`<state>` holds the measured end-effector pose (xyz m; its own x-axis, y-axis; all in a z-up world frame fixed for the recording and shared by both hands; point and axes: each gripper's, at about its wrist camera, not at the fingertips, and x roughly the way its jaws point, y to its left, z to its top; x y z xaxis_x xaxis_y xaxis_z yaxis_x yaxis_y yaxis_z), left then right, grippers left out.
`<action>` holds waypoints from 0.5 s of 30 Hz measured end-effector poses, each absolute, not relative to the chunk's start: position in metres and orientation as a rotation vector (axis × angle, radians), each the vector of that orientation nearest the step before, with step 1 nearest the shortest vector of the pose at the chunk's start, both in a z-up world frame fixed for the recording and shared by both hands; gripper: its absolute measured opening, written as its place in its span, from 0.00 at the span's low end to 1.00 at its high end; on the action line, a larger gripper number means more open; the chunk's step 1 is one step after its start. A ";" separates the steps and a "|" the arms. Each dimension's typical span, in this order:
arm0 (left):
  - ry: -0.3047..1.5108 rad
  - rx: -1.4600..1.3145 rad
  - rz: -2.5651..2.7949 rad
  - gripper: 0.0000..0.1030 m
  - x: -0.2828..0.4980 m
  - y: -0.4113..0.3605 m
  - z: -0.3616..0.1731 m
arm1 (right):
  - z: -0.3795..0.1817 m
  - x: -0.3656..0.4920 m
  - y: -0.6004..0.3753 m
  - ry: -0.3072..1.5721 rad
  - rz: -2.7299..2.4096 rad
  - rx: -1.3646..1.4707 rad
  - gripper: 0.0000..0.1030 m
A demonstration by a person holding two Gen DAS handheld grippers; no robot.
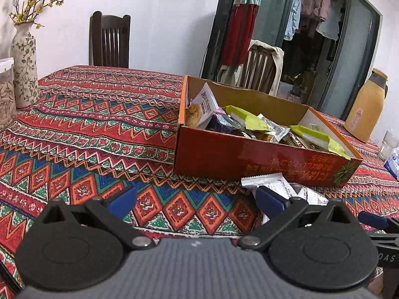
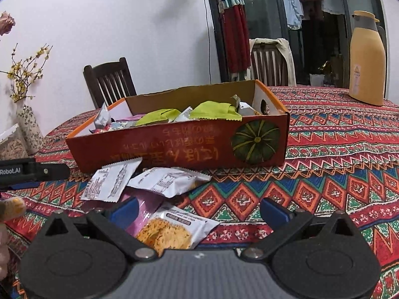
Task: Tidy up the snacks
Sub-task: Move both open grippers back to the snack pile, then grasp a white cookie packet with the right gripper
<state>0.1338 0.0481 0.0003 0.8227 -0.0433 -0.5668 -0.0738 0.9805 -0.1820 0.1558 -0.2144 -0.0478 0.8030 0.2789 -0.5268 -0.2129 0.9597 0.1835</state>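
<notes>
Far left on the patterned tablecloth (image 1: 99,114): a floral vase (image 1: 24,64) of yellow-blossomed twigs, beside a clear container of pale snacks (image 1: 6,99) at the frame edge. Behind the table, a dark wooden chair (image 1: 109,41). Low in the left wrist view, the left gripper (image 1: 195,200), blue-padded fingers spread wide apart, holding nothing, hovering over bare cloth. Right of centre, an open red cardboard box (image 1: 249,157) with a pumpkin picture (image 2: 255,142) on its side, resting on the cloth and heaped with wrapped snacks: a white packet (image 1: 203,106) propped against its left wall, green packets (image 2: 214,111) across the middle and right. Just in front of the box, loose on the cloth, two white snack packets (image 2: 112,182) lying printed side up, overlapping and touching the box's near wall; closer in, a pink packet (image 2: 147,205) and a white packet picturing noodles (image 2: 172,229). Above these last two, the right gripper (image 2: 198,211), fingers likewise wide open and empty, left pad over the pink packet. Further right, a second chair draped in pale fabric (image 2: 271,59) behind the table, then a tall yellow thermos jug (image 2: 366,59) standing upright near the table's far right edge.
</notes>
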 end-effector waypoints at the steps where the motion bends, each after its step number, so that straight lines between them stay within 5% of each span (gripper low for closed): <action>1: 0.604 -0.201 0.016 1.00 0.133 0.048 0.000 | -0.048 0.156 -0.214 0.584 0.266 0.116 1.00; 15: 0.612 -0.204 0.024 1.00 0.134 0.049 -0.001 | -0.055 0.168 -0.208 0.667 0.249 0.090 1.00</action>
<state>0.1342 0.0487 -0.0007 0.8189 -0.0383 -0.5726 -0.0824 0.9796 -0.1832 0.1683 -0.2077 -0.0552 0.7571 0.2568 -0.6008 -0.1991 0.9665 0.1622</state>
